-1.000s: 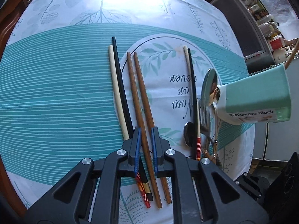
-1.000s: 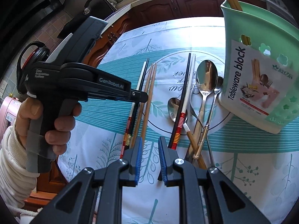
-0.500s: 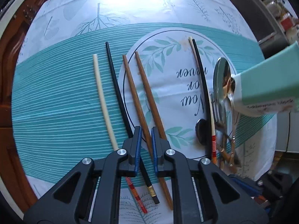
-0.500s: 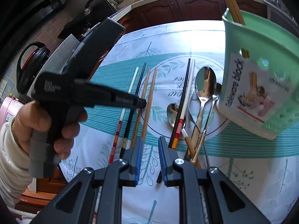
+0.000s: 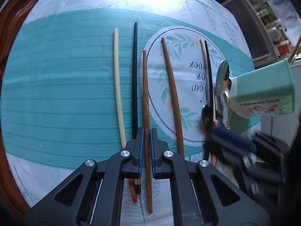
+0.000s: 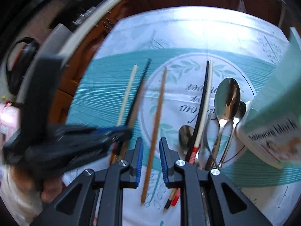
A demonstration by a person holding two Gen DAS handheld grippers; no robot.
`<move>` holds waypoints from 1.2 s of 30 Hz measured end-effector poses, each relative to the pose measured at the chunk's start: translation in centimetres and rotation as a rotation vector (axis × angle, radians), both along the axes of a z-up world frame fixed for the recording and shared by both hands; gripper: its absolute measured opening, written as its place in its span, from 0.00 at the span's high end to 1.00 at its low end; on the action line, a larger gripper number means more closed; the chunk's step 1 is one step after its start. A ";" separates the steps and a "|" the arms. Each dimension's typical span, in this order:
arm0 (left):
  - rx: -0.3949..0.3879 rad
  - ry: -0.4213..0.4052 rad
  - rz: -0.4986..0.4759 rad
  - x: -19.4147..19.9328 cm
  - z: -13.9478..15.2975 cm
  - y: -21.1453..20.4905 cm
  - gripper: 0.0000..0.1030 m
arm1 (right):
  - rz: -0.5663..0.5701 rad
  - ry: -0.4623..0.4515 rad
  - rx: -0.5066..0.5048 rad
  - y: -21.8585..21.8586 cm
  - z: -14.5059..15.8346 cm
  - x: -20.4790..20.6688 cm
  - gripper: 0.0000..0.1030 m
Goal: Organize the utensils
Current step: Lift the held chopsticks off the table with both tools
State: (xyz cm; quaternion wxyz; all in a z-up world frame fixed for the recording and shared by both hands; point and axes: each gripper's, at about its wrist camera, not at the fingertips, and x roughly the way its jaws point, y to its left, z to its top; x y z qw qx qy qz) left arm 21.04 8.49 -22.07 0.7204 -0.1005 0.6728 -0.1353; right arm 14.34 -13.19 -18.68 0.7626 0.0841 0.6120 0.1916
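My left gripper (image 5: 146, 146) is shut on one brown chopstick (image 5: 145, 94), which runs straight ahead between its blue pads. A second brown chopstick (image 5: 172, 94) lies to its right on the tablecloth. In the right wrist view that second brown chopstick (image 6: 158, 113) passes through the gap of my right gripper (image 6: 151, 158), which is open and not touching it. A cream chopstick (image 5: 117, 86) and a black chopstick (image 5: 134, 79) lie to the left. A black-and-cream pair (image 6: 203, 101) and several spoons (image 6: 226, 96) lie beside the green tableware holder (image 6: 274, 101).
A teal and white tablecloth (image 5: 56, 94) covers the table, whose wooden edge (image 5: 11, 28) shows at the left. A hand (image 6: 50, 190) in a white sleeve holds the blurred left gripper. Shelves with jars (image 5: 272, 18) stand beyond the table at the right.
The left gripper has closed on one brown chopstick and drawn it away from its mate. The right gripper has come forward and lower, and its jaws have widened around the other brown chopstick.
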 end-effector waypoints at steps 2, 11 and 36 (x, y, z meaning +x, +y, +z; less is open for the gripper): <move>-0.016 -0.001 0.007 -0.7 0.2 0.6 0.96 | 0.008 0.033 -0.034 0.5 -0.7 0.8 0.83; -0.037 0.012 0.019 -3.1 0.1 2.0 0.96 | -0.003 0.149 -0.150 3.5 -2.5 4.0 0.83; -0.037 -0.147 0.044 -7.4 7.4 3.9 0.96 | 0.010 0.031 -0.038 2.9 -0.8 0.3 0.94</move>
